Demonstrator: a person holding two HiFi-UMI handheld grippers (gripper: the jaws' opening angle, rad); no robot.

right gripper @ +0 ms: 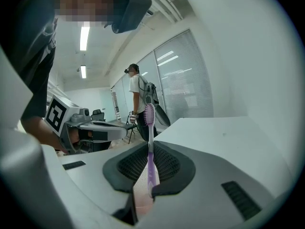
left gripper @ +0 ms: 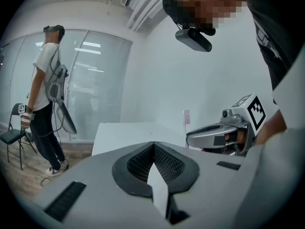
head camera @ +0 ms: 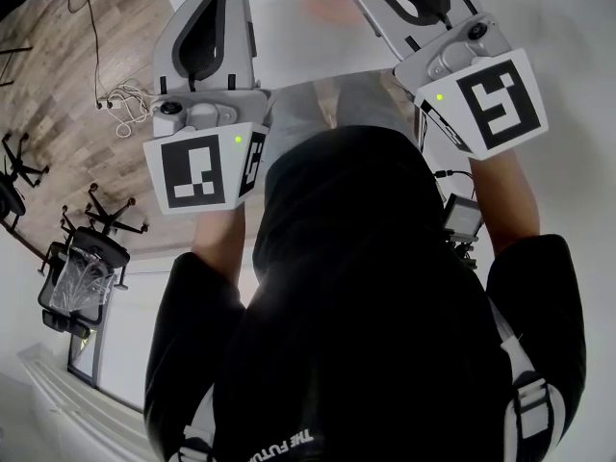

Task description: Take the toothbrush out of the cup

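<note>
One toothbrush point(right gripper: 150, 128) stands upright, pinched in my right gripper point(right gripper: 150, 147) for a straight lift; my left gripper point(left gripper: 153, 144) is closed on nothing

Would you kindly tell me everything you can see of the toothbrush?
The toothbrush is slim and lilac, plastic by its look, with a bristled head at the top. It stands nearly upright, its lower handle clamped between the shut jaws of the right hand-held gripper, with the head well above them. Nothing else visibly touches it.
</note>
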